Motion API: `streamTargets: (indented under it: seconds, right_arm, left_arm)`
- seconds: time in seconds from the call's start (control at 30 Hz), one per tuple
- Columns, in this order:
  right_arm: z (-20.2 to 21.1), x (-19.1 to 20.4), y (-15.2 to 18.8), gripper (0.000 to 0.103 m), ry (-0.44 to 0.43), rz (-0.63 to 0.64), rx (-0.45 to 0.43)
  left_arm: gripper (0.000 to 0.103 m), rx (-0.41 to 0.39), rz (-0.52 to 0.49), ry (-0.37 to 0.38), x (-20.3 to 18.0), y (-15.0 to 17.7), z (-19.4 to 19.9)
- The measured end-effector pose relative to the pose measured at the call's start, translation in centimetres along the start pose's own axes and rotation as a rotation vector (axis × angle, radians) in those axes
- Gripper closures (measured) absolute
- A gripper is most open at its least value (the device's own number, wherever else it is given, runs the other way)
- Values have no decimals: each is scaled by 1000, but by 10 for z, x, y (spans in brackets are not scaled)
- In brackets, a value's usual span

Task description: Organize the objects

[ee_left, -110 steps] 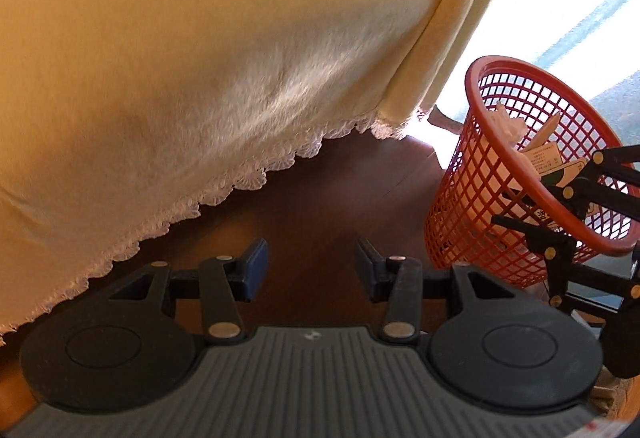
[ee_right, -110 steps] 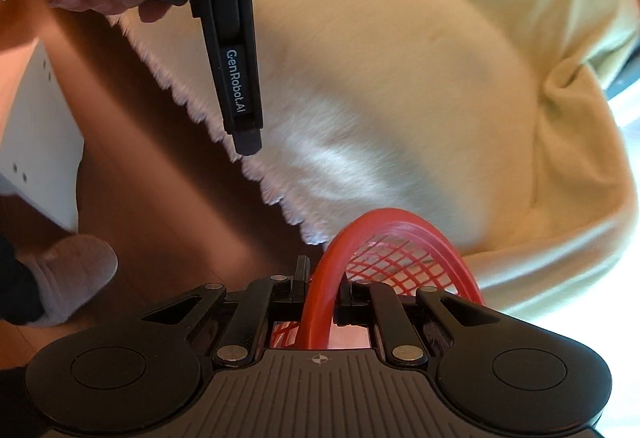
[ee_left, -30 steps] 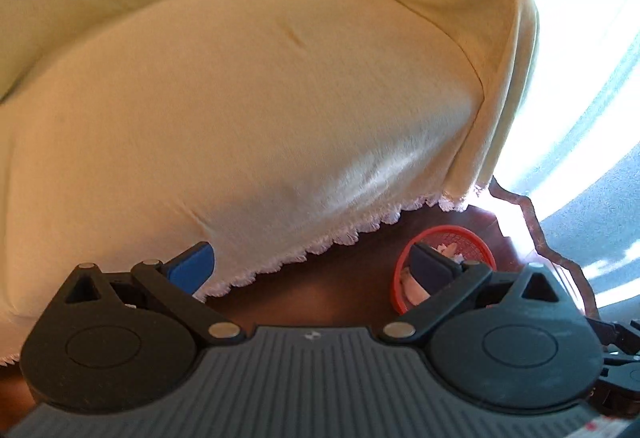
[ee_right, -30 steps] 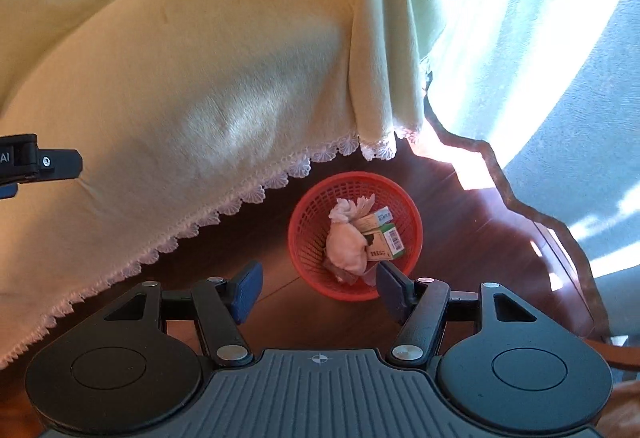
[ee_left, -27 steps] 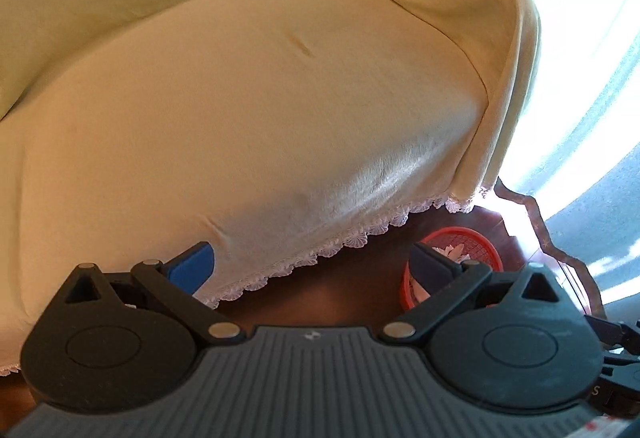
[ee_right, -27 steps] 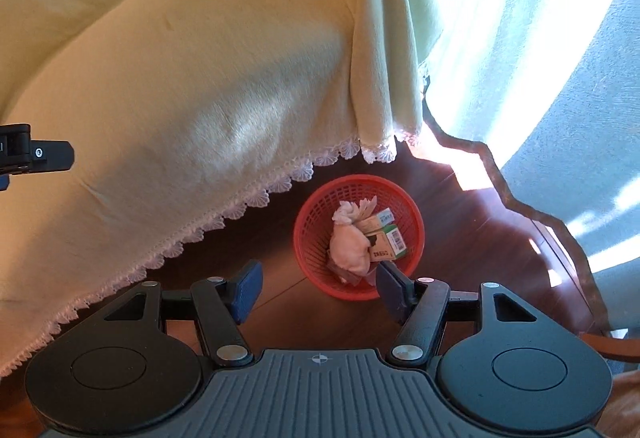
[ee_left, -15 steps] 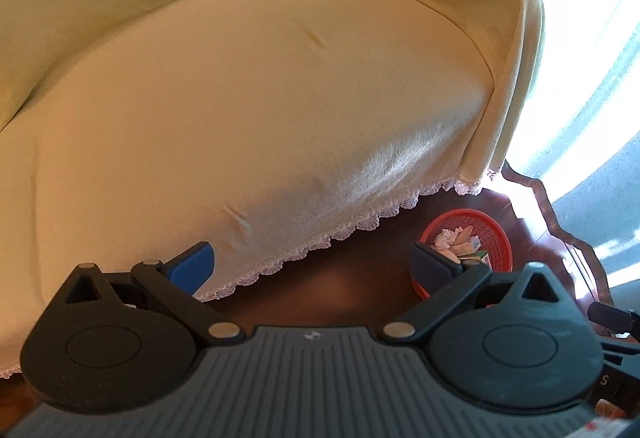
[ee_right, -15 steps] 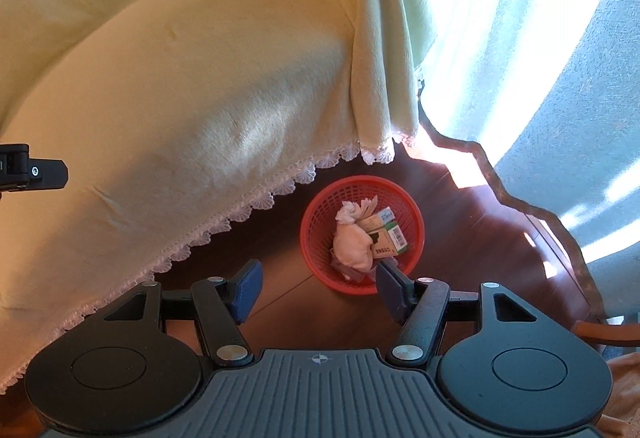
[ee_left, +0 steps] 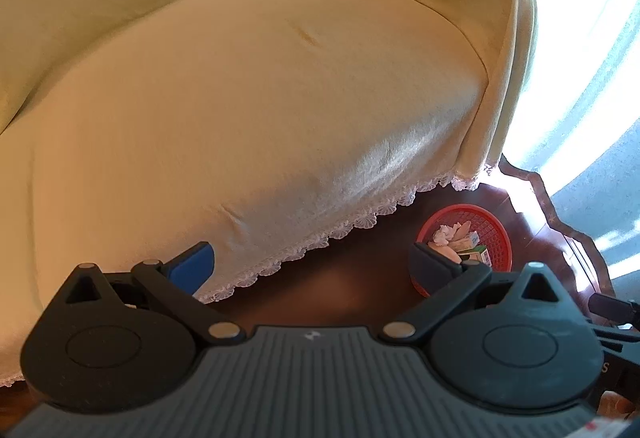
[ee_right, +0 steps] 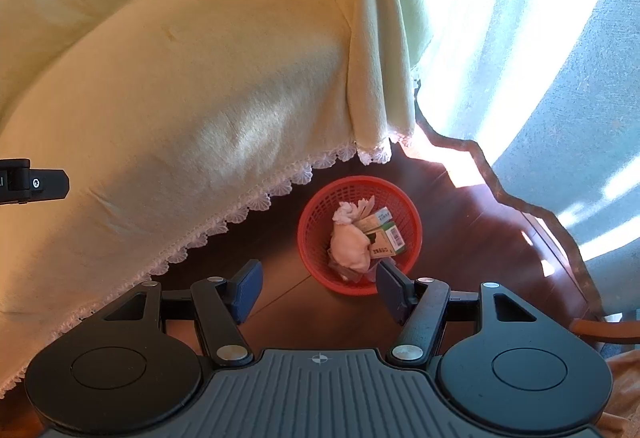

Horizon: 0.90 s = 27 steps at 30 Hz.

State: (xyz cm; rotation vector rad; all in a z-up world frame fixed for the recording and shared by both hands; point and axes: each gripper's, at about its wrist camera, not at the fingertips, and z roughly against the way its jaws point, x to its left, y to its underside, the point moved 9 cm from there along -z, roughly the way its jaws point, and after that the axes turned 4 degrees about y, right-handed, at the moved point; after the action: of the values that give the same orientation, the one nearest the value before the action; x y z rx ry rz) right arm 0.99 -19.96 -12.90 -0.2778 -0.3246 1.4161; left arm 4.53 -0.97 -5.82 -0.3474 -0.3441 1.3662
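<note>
My right gripper [ee_right: 318, 288] hangs half-open, empty; my left gripper [ee_left: 310, 268] is spread wide, empty too. Beyond the right jaws, slightly right of centre on the dark wooden floor [ee_right: 276, 258], sits the round red plastic mesh basket [ee_right: 412, 238] of crumpled tissue and small cartons [ee_right: 384, 234]. Right hand looks nearer. Furthest, the cream lace-edged sofa cover [ee_right: 200, 97].

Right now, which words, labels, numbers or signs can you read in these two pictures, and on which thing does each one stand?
None can be read for certain.
Small boxes in the red basket: printed text and a barcode, too small and blurred to read.
Left gripper's finger, at the left edge of the right wrist view: one white mark, cut off.
Right gripper's part, at the right edge of the left wrist view: perhaps "S", cut off.
</note>
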Motion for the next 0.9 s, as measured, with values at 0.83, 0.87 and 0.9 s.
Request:
streamTargets:
  seconds: [0.83,0.87,0.9]
  right_arm:
    - [12,-9,49,43,51,-133,63]
    - [13,-8,50,43,53,-134,64]
    - [14,-8,51,43,53,-137,64]
  left_arm:
    - [2,72,-194,63,-27,45,-1]
    - [2,74,-198,65,-27,46,-2]
    - [2,76,-203,66,-28,47,-2]
